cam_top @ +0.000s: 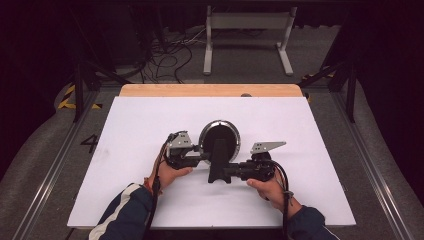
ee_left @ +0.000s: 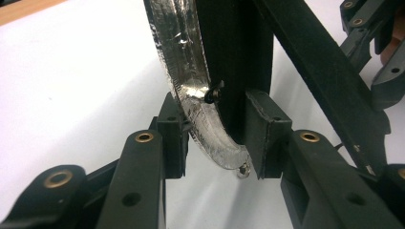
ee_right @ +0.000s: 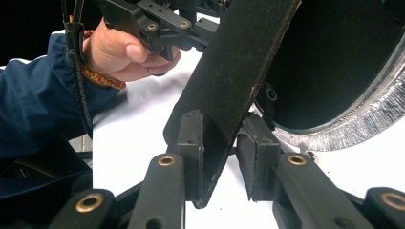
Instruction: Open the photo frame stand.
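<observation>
Mirror point(cam_top: 219, 141) is my best name for the round, silver-rimmed thing standing near the middle of the white table point(cam_top: 150, 120), its dark back toward the person and a black prop point(cam_top: 218, 161) leaning from it down to the table. The left gripper point(cam_top: 196, 156) has its jaws pinched on the lower rim: in the left gripper view the silver edge point(ee_left: 191, 95) and the dark back sit between the two pads point(ee_left: 267, 129), one pad on each face. The right gripper point(cam_top: 231, 172) is pressed together on the prop near its foot; in the right gripper view the flat black strip point(ee_right: 229, 86) runs down between the pads point(ee_right: 191, 143), with the left hand point(ee_right: 124, 52) beyond it. Both holds look set, so the step in hand appears to be steadying the disc while the prop is adjusted, folded in or swung out. I cannot tell which way it is meant to go. The next move calls for keeping the rim grip firm and still while the right gripper turns the prop about its hinge, slowly, so the mirror neither tips nor slides on the smooth table.
</observation>
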A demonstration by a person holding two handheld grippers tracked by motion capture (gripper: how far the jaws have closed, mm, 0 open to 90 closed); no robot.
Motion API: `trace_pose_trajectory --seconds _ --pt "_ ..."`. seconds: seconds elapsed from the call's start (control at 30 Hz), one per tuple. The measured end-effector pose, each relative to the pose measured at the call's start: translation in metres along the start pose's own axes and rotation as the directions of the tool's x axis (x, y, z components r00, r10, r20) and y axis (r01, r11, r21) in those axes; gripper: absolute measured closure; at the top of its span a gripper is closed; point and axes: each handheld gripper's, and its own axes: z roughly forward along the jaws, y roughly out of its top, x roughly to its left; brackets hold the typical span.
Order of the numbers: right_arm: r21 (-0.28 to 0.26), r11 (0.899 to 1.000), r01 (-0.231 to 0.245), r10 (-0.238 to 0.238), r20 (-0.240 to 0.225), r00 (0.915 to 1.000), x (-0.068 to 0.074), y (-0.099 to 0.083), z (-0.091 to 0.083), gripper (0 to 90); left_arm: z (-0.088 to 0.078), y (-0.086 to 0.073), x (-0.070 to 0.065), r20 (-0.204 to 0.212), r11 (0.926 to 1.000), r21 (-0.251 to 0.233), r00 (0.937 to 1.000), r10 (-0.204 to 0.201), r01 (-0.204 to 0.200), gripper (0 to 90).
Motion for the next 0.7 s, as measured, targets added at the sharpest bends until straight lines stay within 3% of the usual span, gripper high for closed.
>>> trace_pose_trajectory --seconds 0.2,0.53,0.7 --pt "0.006 1.0 0.017 -0.017 0.0 0.9999 0.0022 0.0004 -0.0007 73.0 -0.0001 0.0006 -0.005 -0.055 0.9995 -0.016 0.9981 0.028 -0.029 64.6" --pt "0.009 1.0 0.024 -0.024 -0.003 0.9997 0.0032 0.0006 -0.002 73.0 0.0002 0.0013 -0.0082 -0.088 0.9983 -0.015 0.9947 0.054 -0.056 64.5" --pt "0.012 1.0 0.028 -0.028 -0.001 0.9996 0.0039 0.0009 -0.0023 73.0 0.0003 0.0018 -0.0106 -0.123 0.9971 -0.017 0.9898 0.071 -0.074 64.6"
